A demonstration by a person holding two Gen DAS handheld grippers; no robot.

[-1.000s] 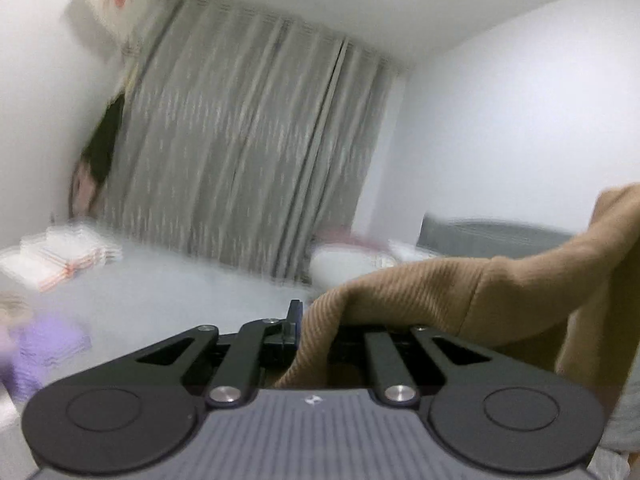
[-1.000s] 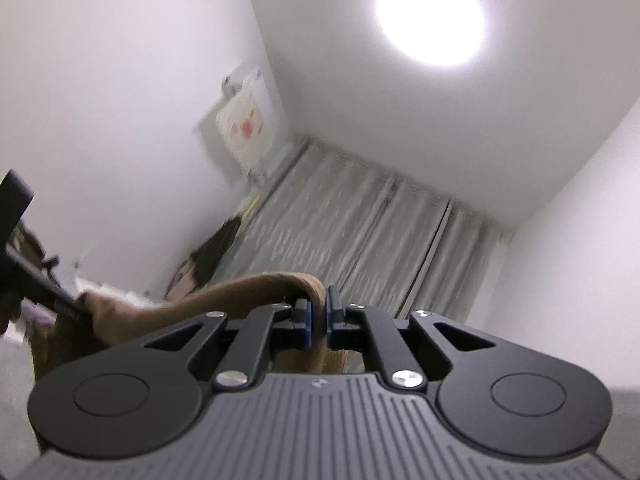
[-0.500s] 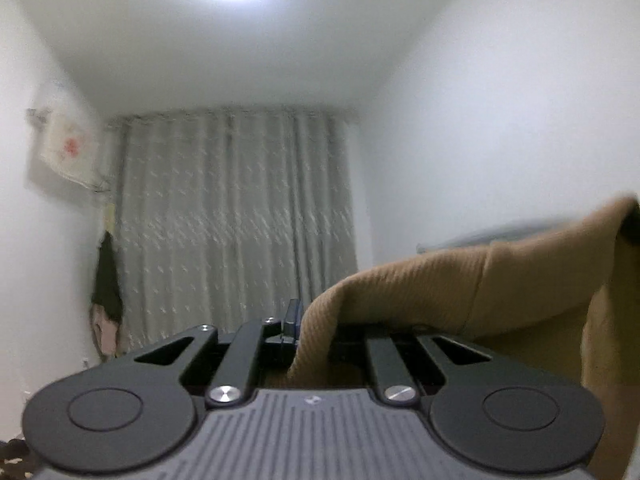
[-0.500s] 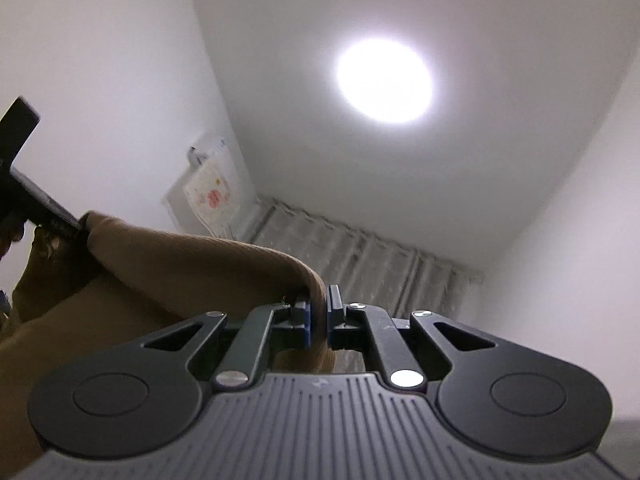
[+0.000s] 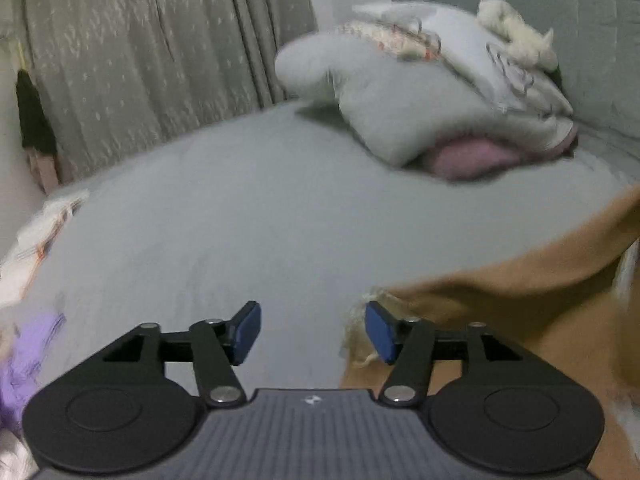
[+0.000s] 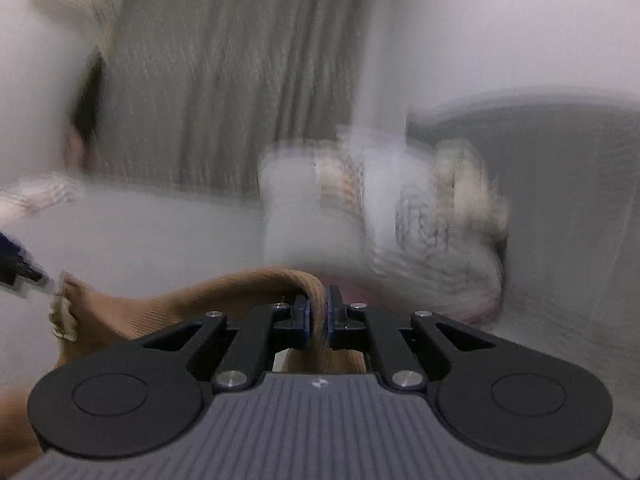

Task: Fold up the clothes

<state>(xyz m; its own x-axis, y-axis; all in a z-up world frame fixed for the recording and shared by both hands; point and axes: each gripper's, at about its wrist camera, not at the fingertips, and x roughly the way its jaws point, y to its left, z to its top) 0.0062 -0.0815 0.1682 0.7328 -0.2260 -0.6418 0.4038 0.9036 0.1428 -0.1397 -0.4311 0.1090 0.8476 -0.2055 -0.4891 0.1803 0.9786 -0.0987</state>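
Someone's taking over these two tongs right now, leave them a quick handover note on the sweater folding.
Left tongs: open, jaws have just been opening, nothing between them; the brown sweater edge lies beside the right-hand pad.
Right tongs: shut on the sweater's edge.
Sweater: stretched low over the grey bed, in front of the pillows.
Done: one corner let go.
Left: release the other corner, smooth it, fold.

Tan garment (image 5: 500, 300) beside parted fingers (image 5: 248, 332)
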